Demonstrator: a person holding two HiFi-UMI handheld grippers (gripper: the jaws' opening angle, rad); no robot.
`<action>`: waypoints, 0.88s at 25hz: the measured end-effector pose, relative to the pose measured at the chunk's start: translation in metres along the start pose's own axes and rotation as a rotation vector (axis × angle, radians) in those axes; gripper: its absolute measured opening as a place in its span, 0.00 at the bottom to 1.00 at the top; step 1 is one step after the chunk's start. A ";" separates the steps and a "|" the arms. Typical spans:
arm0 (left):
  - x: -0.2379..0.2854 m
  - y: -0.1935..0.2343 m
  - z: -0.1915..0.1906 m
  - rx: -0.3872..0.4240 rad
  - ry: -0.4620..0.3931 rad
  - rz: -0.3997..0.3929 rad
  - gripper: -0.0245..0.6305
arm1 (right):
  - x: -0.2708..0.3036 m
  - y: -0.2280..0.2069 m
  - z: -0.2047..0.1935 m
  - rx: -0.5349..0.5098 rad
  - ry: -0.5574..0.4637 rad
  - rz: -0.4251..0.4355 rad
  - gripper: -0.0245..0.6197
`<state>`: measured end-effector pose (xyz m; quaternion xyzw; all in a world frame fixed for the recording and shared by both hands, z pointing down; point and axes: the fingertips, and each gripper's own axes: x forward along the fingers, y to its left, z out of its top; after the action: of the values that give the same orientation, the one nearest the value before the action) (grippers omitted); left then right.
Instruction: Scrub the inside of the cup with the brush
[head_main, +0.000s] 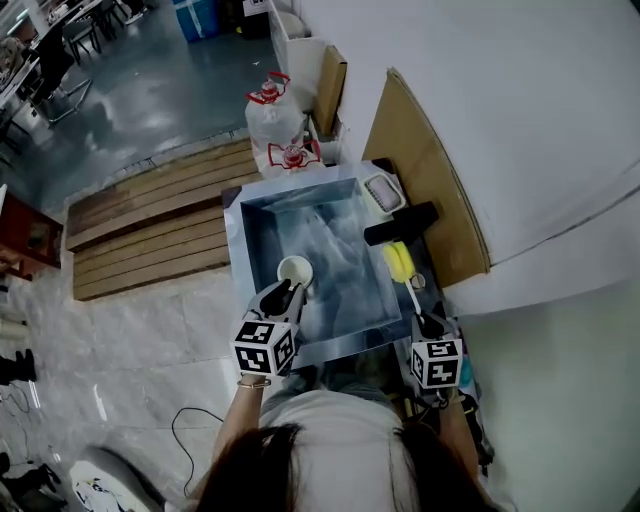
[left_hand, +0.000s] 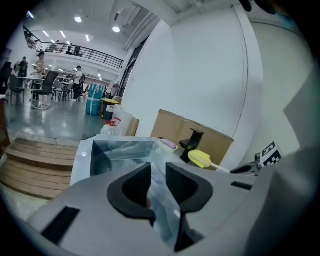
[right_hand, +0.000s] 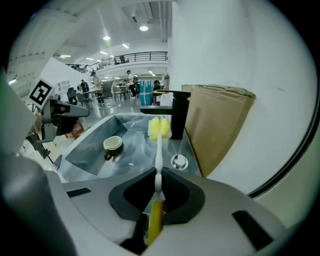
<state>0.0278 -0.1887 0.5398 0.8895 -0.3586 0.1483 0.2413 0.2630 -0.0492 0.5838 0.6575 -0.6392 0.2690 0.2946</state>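
Observation:
A white cup (head_main: 295, 270) with a dark handle stands upright in the steel sink (head_main: 233, 250), near its front left; the right gripper view shows the cup (right_hand: 113, 144) too. My left gripper (head_main: 282, 295) hovers just beside the cup, open, and in the left gripper view nothing lies between its jaws (left_hand: 159, 172). My right gripper (head_main: 427, 322) is at the sink's right rim, shut on the handle of a brush. The brush's yellow sponge head (head_main: 398, 262) points toward the faucet, above the sink's right edge (right_hand: 159, 128).
A black faucet (head_main: 400, 222) stands at the sink's right side, with a soap dish (head_main: 382, 192) behind it. Cardboard (head_main: 425, 190) leans on the white wall to the right. Water bottles (head_main: 275, 120) sit behind the sink, and a wooden pallet (head_main: 150, 230) lies to its left.

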 end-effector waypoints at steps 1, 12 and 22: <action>0.002 0.002 -0.004 -0.006 0.011 0.008 0.17 | 0.002 0.004 0.005 -0.024 0.001 0.016 0.11; 0.018 0.024 -0.054 -0.096 0.127 0.070 0.20 | 0.036 0.043 0.042 -0.253 0.012 0.163 0.11; 0.042 0.034 -0.093 -0.187 0.237 0.076 0.23 | 0.072 0.075 0.058 -0.425 0.054 0.275 0.11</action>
<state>0.0245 -0.1836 0.6475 0.8251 -0.3734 0.2271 0.3579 0.1897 -0.1411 0.5997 0.4804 -0.7566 0.1836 0.4037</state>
